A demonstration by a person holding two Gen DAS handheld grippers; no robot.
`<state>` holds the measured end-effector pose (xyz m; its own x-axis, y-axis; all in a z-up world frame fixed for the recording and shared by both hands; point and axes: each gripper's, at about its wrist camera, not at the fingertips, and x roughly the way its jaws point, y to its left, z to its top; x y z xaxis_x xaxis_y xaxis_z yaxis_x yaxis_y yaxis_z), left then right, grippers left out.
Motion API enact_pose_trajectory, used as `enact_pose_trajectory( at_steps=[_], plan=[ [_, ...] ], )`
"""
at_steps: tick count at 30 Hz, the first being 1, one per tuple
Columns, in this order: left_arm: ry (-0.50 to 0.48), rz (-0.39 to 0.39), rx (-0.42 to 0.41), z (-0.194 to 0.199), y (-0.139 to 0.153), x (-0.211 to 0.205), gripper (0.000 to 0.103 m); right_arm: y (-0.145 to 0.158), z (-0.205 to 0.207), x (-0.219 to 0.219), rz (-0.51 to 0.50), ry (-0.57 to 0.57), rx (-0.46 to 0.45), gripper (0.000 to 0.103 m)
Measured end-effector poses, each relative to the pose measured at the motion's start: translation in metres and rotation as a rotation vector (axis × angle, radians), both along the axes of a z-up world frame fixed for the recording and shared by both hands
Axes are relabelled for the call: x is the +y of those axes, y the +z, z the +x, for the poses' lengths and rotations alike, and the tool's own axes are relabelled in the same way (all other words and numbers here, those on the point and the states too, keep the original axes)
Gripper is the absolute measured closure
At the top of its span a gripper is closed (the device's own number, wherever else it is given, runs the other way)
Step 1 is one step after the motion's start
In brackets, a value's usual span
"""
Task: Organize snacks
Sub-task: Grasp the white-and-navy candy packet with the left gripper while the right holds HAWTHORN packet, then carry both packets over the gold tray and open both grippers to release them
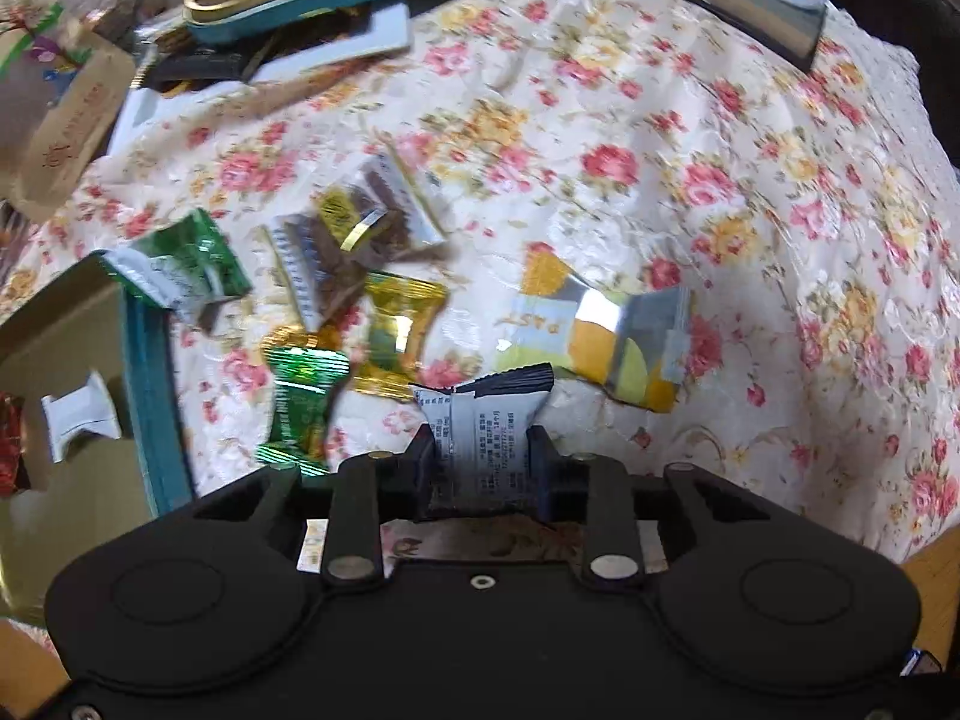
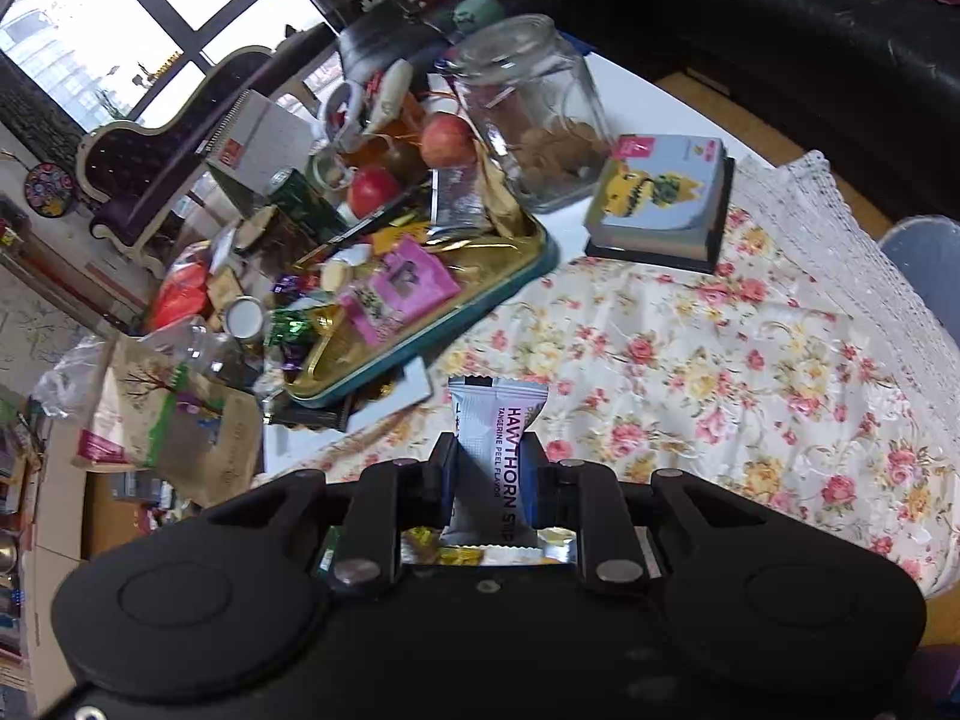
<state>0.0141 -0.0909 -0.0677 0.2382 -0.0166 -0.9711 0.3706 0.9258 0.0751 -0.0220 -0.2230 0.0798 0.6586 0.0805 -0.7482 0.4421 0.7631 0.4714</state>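
Crinkly foil sachets in both tongs

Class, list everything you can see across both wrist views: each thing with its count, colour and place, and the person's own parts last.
Floral tablecloth: one, cream with pink and yellow roses, covering the table.
Loose wrapped snacks: several, green, gold, brown and yellow-silver, on the cloth.
Teal-rimmed gold tray: one, beyond the cloth, full of packets.
Clear glass jar: one, behind the tray.
Red apples: two, beside the jar.
Black-edged white packet: one, in the left hand-held gripper.
Silver hawthorn strip packet: one, in the right hand-held gripper.
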Motion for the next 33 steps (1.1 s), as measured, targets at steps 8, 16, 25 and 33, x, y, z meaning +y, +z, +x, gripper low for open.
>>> enact_pose_trajectory(
  at_steps=[8,16,25,33],
  plan=[
    [0.205,-0.045,-0.077,0.034,0.061,0.056,0.063,0.007,0.002,0.003,-0.046,-0.029,-0.021,0.081],
    [0.41,-0.044,-0.163,0.059,0.112,0.145,0.063,-0.005,0.01,0.013,-0.051,0.006,0.024,0.081],
    [0.65,-0.042,-0.11,0.077,0.116,0.246,0.063,-0.023,0.021,0.036,-0.087,0.055,0.086,0.081],
    [0.784,-0.078,-0.061,0.074,0.115,0.311,0.063,-0.042,0.031,0.061,-0.118,0.101,0.149,0.081]
  ],
)
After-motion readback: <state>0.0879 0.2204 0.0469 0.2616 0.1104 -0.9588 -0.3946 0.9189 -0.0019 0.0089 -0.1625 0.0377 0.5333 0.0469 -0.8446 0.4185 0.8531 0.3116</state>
